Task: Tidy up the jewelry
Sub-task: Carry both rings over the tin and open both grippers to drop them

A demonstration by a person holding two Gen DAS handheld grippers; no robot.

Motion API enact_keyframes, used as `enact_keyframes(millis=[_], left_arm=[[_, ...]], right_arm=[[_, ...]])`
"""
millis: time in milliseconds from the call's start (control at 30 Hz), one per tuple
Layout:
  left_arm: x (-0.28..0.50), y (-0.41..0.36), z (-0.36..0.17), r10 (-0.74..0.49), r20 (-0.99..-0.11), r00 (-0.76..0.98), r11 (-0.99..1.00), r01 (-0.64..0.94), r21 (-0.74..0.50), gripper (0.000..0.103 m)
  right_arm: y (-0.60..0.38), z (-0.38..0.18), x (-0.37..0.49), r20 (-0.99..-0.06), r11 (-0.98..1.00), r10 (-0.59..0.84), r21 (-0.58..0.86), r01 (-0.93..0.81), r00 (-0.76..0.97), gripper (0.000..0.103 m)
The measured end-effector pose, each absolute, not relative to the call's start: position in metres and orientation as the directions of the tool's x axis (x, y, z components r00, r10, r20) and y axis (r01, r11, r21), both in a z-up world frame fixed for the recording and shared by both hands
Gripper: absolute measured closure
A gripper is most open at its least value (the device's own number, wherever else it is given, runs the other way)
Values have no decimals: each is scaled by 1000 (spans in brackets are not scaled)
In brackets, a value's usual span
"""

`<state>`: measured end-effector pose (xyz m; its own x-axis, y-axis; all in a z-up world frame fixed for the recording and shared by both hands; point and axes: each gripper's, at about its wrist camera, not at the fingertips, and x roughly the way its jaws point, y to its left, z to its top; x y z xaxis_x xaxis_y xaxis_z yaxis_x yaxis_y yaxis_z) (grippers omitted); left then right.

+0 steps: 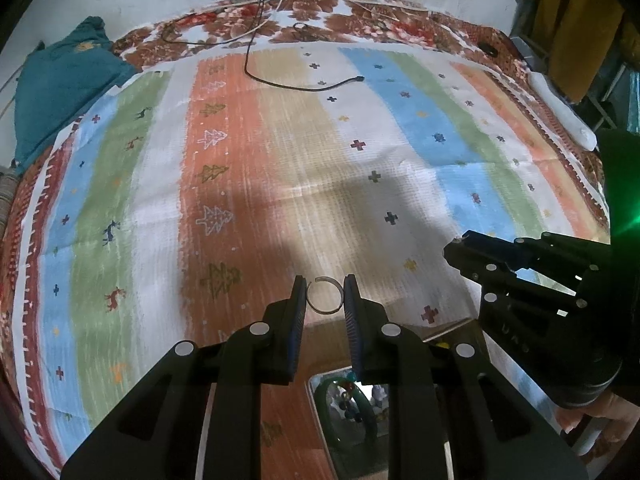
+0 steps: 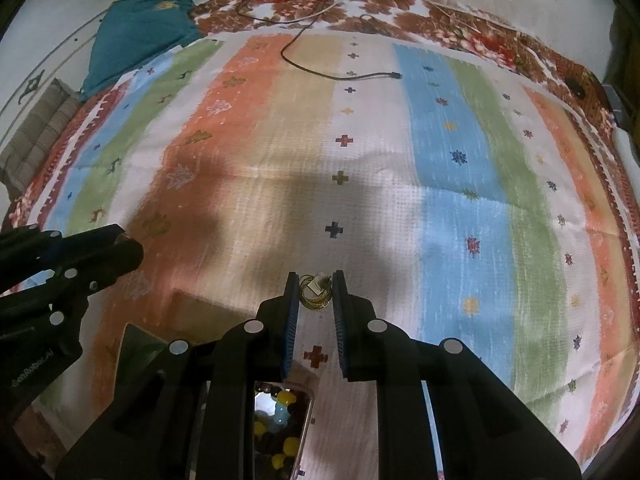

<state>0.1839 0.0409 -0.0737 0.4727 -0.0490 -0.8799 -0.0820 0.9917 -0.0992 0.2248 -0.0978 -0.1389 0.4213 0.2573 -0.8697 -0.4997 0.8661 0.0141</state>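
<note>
A mirrored tray [image 1: 320, 408] under the left gripper is mostly hidden by the fingers [image 1: 298, 308], so its beaded contents are unclear. In the right wrist view, a second tray [image 2: 306, 420] of yellow and dark beads [image 2: 286, 398] runs off the bottom edge. The gold pieces [image 2: 316, 294] blur together.

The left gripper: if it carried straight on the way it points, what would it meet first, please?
The left gripper already holds a silver bangle between its fingers. Past that, its line seems to slope down onto the striped cloth, nothing else between; depth is uncertain.
</note>
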Motion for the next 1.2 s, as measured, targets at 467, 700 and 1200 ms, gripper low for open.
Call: enact_keyframes(millis=[467, 700, 1200], left_arm=[[155, 31, -60, -61, -858, 510, 991, -73, -114, 85], [132, 24, -49, -78, -836, 543, 989, -62, -132, 85], [97, 22, -46, -85, -823, 561, 984, -84, -159, 84]], right_arm=[[-105, -122, 190, -842, 842, 303, 16, -540, 447, 85], [-111, -114, 168, -829, 827, 331, 25, -562, 451, 85], [-122, -112, 131, -825, 808, 358, 39, -588, 437, 83]])
